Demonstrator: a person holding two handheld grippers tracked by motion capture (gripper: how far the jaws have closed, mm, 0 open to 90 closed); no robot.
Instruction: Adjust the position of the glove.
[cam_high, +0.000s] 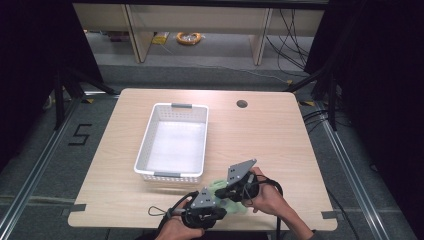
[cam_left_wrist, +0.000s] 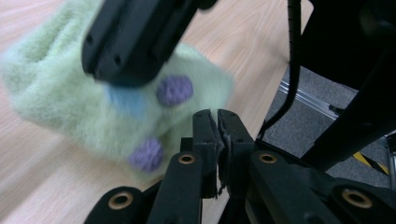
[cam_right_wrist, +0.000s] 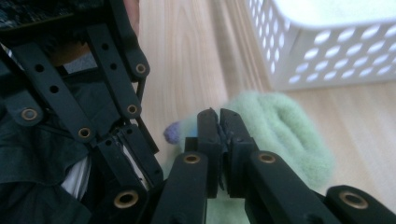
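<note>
With both grippers, left (cam_left_wrist: 218, 114) and right (cam_right_wrist: 219, 113), clenched on edges of the green sock (cam_high: 220, 192) at the table's (cam_high: 280, 140) near edge beside the basket (cam_high: 145, 145), the person should lift evenly, keeping hold.

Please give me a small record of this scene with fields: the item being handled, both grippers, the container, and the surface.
item: light green fuzzy sock with purple dots, lying on the table near its front edge
left gripper: jaws closed, at the edge of the sock; a grip on the fabric cannot be confirmed
right gripper: jaws closed, at the sock; a grip cannot be confirmed
container: white perforated basket, nothing in it, just behind the sock
surface: light wooden table
</note>
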